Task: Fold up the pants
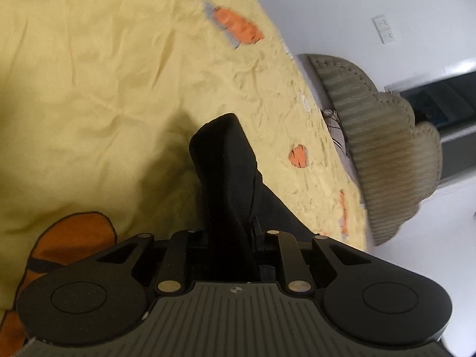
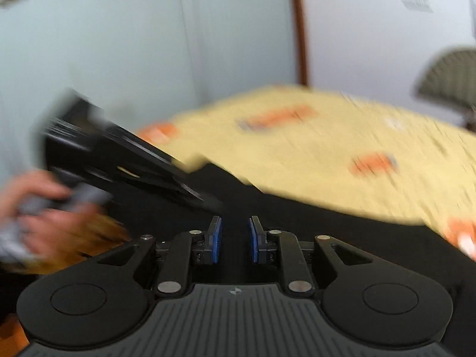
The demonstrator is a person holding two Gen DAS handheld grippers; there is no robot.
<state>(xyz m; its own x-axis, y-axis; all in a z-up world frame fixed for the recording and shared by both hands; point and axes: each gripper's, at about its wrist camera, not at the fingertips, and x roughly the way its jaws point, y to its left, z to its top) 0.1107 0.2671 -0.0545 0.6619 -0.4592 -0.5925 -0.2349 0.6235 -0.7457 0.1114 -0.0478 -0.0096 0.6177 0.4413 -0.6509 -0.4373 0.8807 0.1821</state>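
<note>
Black pants [image 1: 229,178] are bunched up and pinched in the left gripper [image 1: 230,232], with a fold of fabric rising out from between the jaws and standing above the yellow bedsheet [image 1: 104,89], presumably lifted so a leg or edge can be carried over for the fold. In the right wrist view more of the pants [image 2: 327,232] is spread dark across the near part of the bed, under and ahead of the right gripper [image 2: 235,238]. The right gripper's blue pads [image 2: 215,239] are drawn close with a narrow gap; dark cloth is seen between them, but contact cannot be told for sure through the blur. The left gripper body [image 2: 119,160] is seen at left, angled down onto the cloth, held by a hand [image 2: 38,214]. Orange cartoon prints [image 1: 238,26] are scattered on the sheet. A ribbed beige cushion [image 1: 386,136] sits beyond the bed edge, clear of the work.
</note>
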